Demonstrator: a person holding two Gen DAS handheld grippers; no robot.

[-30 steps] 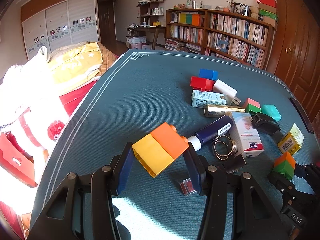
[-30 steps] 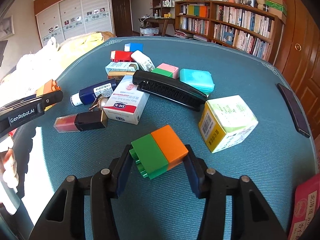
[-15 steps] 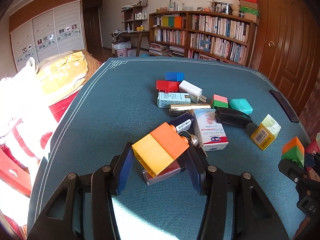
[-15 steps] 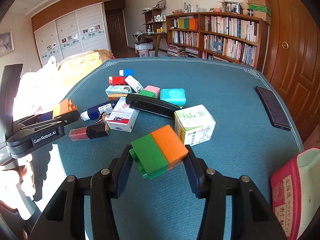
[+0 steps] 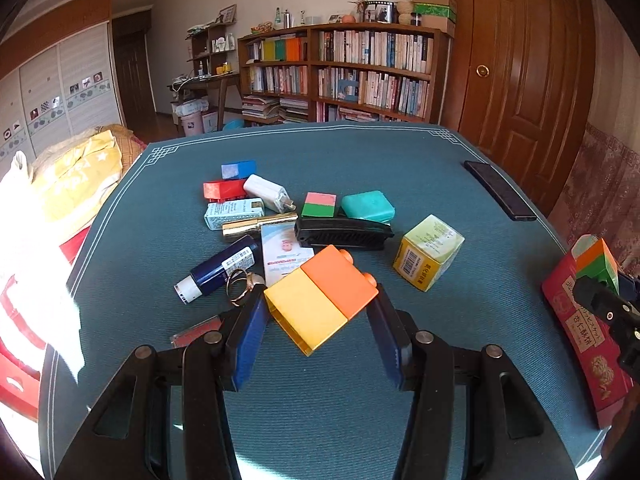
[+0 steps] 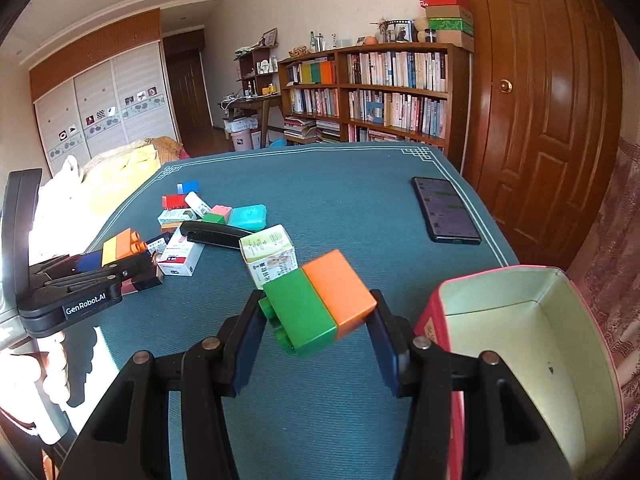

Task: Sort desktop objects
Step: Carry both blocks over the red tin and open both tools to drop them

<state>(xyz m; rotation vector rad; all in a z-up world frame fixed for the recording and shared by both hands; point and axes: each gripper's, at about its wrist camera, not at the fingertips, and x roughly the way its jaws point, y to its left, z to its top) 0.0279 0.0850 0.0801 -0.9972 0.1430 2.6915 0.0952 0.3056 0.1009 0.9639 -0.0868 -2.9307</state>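
Two-tone blocks (image 5: 322,298) (image 6: 320,302) — tilted, aloft

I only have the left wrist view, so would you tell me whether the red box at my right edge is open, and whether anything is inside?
Observer: The red box is open at the top, and the part of its pale inside that shows holds nothing.
Operator: Thank you. Is the right claw's block gripped on both sides?
Observer: Yes, the right claw has a pad against each side of the green and orange block.
Operator: Is that block over the box's opening?
Observer: Not yet. In the right wrist view it appears left of the box's rim, over the blue table cover.
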